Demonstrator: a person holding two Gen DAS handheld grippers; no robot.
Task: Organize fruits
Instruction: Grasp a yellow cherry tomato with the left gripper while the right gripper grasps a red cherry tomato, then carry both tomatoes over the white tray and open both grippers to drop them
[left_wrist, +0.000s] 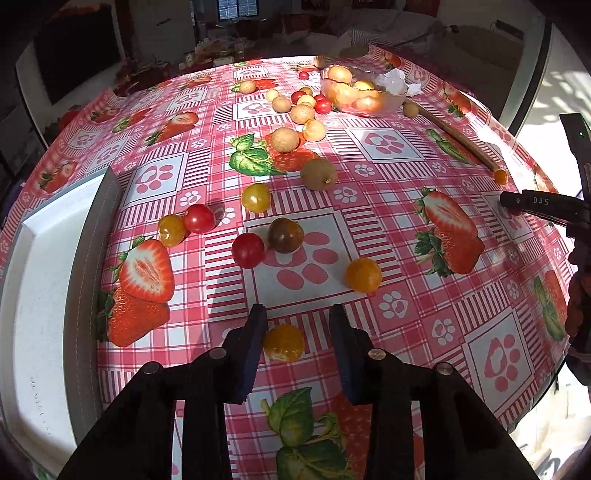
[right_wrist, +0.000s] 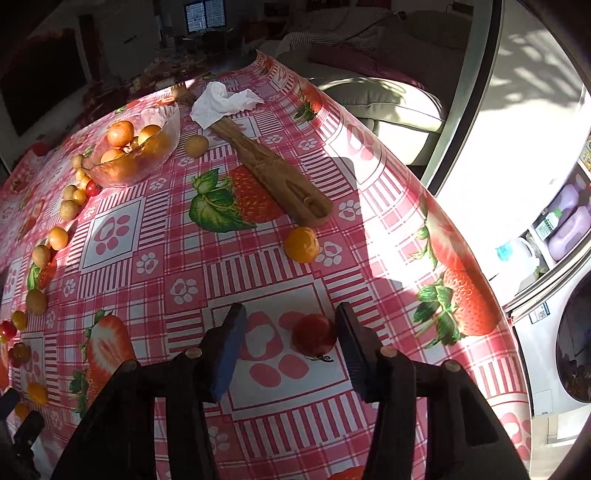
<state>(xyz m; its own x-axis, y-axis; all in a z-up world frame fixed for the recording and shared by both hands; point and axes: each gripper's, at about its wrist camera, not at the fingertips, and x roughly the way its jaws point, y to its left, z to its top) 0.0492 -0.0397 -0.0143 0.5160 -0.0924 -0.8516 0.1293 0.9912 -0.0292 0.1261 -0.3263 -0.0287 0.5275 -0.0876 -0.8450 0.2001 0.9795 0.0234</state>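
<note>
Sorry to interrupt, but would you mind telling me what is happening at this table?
A person is sorting small fruits with two handheld grippers. The left gripper is open around a yellow tomato; the right gripper is open around a red tomato. Neither is gripped yet. Some fruit already sits in the glass bowl; many remain scattered.

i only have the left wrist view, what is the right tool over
Observer: A red tomato sits on the table between the open fingers of the right tool, close to its right finger.
Operator: anything near it
Observer: An orange tomato lies just beyond, by the end of a wooden board.
Operator: what's that white stuff by the bowl
Observer: A crumpled tissue lying on the board's far end, beside the glass bowl.
</note>
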